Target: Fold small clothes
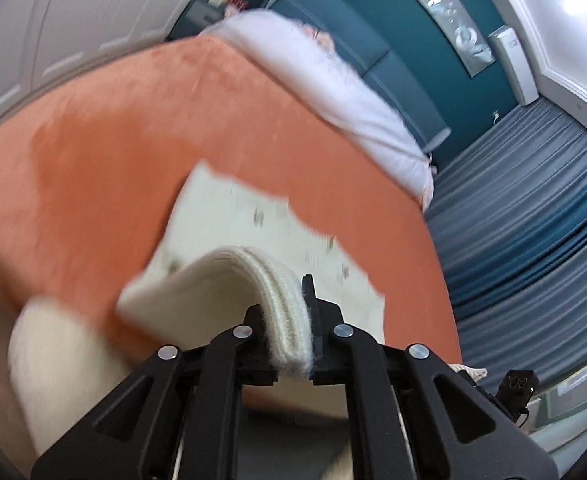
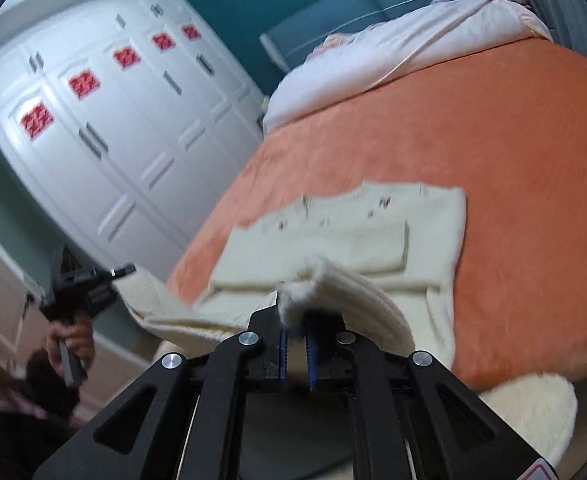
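A small cream knitted sweater [image 1: 253, 216] with tiny dark motifs lies on the orange bedspread [image 1: 133, 128], its near hem lifted off the bed. My left gripper [image 1: 291, 328] is shut on the ribbed hem, which arches up between the fingers. In the right wrist view the sweater [image 2: 353, 232] lies across the orange bedspread [image 2: 493, 152]. My right gripper [image 2: 295, 312] is shut on the other end of the lifted hem. The left gripper [image 2: 81, 288] shows at the left in the person's hand, holding the stretched hem.
White bedding [image 1: 333, 80] lies at the head of the bed against a teal headboard [image 1: 393, 60]. A white wardrobe [image 2: 113, 120] stands to the left of the bed, grey curtains [image 1: 533, 220] to its right. A fluffy cream rug [image 2: 533, 412] lies at the bed's foot.
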`<state>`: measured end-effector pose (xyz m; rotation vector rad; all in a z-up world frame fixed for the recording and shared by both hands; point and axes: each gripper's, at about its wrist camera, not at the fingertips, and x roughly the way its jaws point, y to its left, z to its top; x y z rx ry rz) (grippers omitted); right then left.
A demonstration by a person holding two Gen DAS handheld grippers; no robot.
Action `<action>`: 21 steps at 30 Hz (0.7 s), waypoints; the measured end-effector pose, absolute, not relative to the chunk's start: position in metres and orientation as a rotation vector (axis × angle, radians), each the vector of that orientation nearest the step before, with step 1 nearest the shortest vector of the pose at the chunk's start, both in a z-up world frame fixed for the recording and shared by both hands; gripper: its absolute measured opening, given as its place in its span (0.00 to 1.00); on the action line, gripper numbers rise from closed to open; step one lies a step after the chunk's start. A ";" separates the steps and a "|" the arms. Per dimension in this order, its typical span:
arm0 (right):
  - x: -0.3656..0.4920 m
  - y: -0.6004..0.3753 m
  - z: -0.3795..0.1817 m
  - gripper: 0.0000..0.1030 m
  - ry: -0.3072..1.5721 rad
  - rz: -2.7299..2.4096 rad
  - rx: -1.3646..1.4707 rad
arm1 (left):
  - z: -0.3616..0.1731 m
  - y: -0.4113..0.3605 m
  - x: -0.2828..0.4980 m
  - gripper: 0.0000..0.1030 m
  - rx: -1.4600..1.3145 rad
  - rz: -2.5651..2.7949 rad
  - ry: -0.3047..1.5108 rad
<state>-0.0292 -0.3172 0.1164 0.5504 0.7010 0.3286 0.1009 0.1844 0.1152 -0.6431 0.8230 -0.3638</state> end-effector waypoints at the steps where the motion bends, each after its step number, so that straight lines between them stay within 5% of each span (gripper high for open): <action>1: -0.007 -0.329 0.109 0.10 0.663 0.264 0.596 | 0.105 0.180 0.127 0.13 -0.650 -0.336 0.812; 2: 0.013 -0.337 0.100 0.13 0.635 0.205 0.629 | 0.092 0.175 0.148 0.15 -0.648 -0.323 0.822; 4: 0.041 -0.346 0.082 0.36 0.637 0.034 0.686 | 0.065 0.170 0.180 0.28 -0.614 -0.227 0.861; 6: 0.041 -0.350 0.068 0.37 0.605 -0.078 0.740 | 0.045 0.173 0.192 0.27 -0.545 -0.112 0.905; 8: 0.027 -0.347 0.062 0.45 0.580 -0.113 0.743 | 0.037 0.176 0.188 0.42 -0.599 -0.135 0.904; 10: 0.016 -0.336 0.058 0.54 0.601 -0.140 0.645 | 0.032 0.190 0.172 0.68 -0.630 -0.139 0.884; 21: 0.064 -0.318 0.028 0.64 0.780 -0.169 0.376 | -0.004 0.164 0.204 0.72 -0.507 -0.146 0.984</action>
